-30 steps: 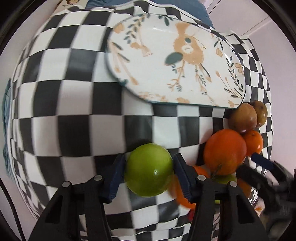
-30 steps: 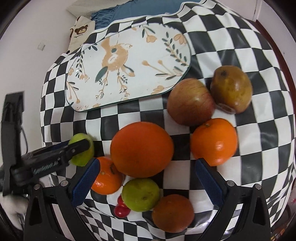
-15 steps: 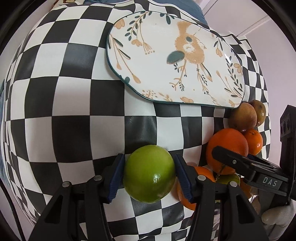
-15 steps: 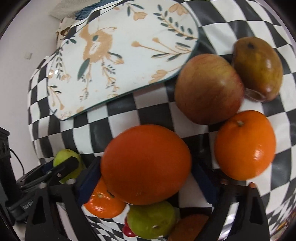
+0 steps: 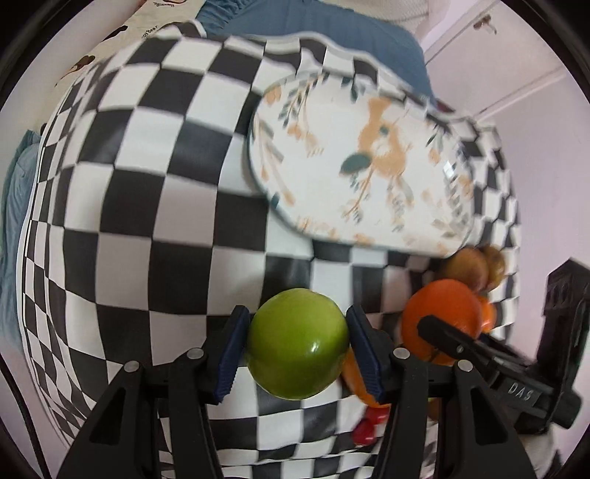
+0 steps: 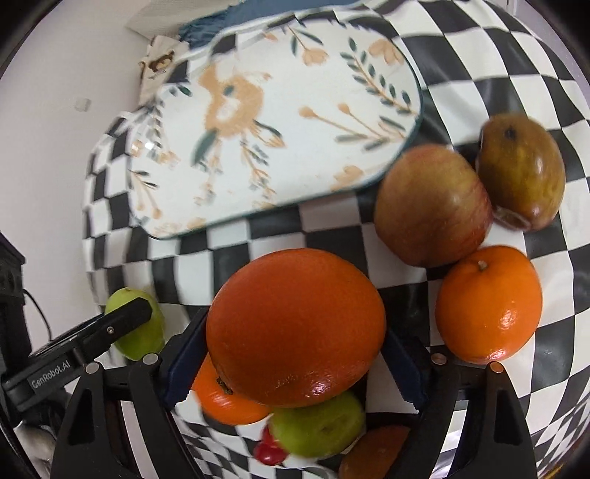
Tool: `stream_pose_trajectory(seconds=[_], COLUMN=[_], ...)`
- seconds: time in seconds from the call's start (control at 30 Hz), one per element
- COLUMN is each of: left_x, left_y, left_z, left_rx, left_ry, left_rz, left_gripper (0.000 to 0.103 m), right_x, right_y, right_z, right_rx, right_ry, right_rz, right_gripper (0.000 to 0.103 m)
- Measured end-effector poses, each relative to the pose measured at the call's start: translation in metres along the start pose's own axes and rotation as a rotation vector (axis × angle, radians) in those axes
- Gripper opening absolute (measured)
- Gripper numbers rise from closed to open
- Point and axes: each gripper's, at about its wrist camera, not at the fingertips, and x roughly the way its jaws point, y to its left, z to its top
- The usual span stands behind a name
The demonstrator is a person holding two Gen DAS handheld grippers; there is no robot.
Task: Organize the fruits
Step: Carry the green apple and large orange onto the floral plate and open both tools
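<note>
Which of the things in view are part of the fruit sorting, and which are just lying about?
Job:
- green apple, in left gripper
- large orange, between right gripper fingers
- floral plate
- red apple, mango, small orange

Lying about:
- checkered cloth
- blue fabric

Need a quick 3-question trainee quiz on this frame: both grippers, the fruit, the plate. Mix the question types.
1. True or false: the floral plate already holds fruit.
2. What does the left gripper grip? A) green apple B) tangerine C) cherries
3. Fill in: the right gripper has its fingers on either side of the large ____, its jaws just closing.

Key: 1 false, the plate shows no fruit on it. 2 A. 3 orange, with its pads on both sides.
</note>
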Motion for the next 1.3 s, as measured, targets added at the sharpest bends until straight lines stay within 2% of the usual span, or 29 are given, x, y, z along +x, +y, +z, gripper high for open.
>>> stream_pose_trajectory(seconds=[0.2, 0.27, 0.3, 0.43, 0.53, 0.67, 0.8, 1.03, 1.07, 1.1, 1.13, 1.17, 1.23, 1.3], left_x=[-0.026, -0.024, -0.021, -0.005, 0.008, 0.027, 0.041, 0.043, 0.042, 0.041, 0.039, 0.038, 0.033, 0.029], left_y=[-0.013, -0.022, -0.031, -0.049, -0.061, -0.075, -0.077, -0.064, -0.062, -0.061, -0.060, -0.058, -0.056, -0.052], left_z=[0.057, 0.080, 0.092, 0.133, 0.153, 0.161, 0.157, 0.147, 0.145, 0.142, 0.139, 0.136, 0.127, 0.117], left_rx=[-0.024, -0.030, -0.025, -0.016, 0.021, 0.075, 0.088, 0.038, 0.034, 0.038, 0.046, 0.053, 0.067, 0.067], left_ry=[-0.037, -0.047, -0.065, -0.070, -0.073, -0.061, -0.035, -0.008, -0.008, -0.011, -0.016, -0.022, -0.039, -0.049], left_rz=[-0.123, -0.127, -0.115, -0.123, -0.058, 0.014, 0.048, 0.085, 0.094, 0.100, 0.114, 0.138, 0.183, 0.190], left_gripper=[0.051, 0.050, 0.046, 0.045, 0.045, 0.046, 0.046, 0.049, 0.055, 0.069, 0.077, 0.090, 0.091, 0.091], right_x=[-0.043, -0.052, -0.048, -0.039, -0.028, -0.016, -0.021, -0.033, -0.036, -0.040, -0.044, -0.051, -0.068, -0.082], right_y=[0.014, 0.013, 0.019, 0.013, 0.006, -0.005, -0.022, -0.036, -0.039, -0.041, -0.042, -0.042, -0.039, -0.035], right_z=[0.028, 0.048, 0.054, 0.099, 0.129, 0.156, 0.172, 0.170, 0.169, 0.167, 0.163, 0.161, 0.157, 0.150], right_rx=[-0.023, -0.027, -0.033, -0.066, -0.086, -0.088, -0.048, -0.049, -0.044, -0.040, -0.041, -0.046, -0.068, -0.091], right_ry=[-0.067, -0.088, -0.098, -0.110, -0.098, -0.075, -0.057, -0.023, -0.019, -0.021, -0.033, -0.049, -0.084, -0.107], right_rz=[0.096, 0.098, 0.084, -0.009, -0.080, -0.141, -0.107, -0.092, -0.089, -0.080, -0.074, -0.076, -0.107, -0.152], right_gripper=[0.089, 0.089, 0.089, 0.089, 0.089, 0.089, 0.090, 0.090, 0.090, 0.093, 0.095, 0.097, 0.097, 0.097])
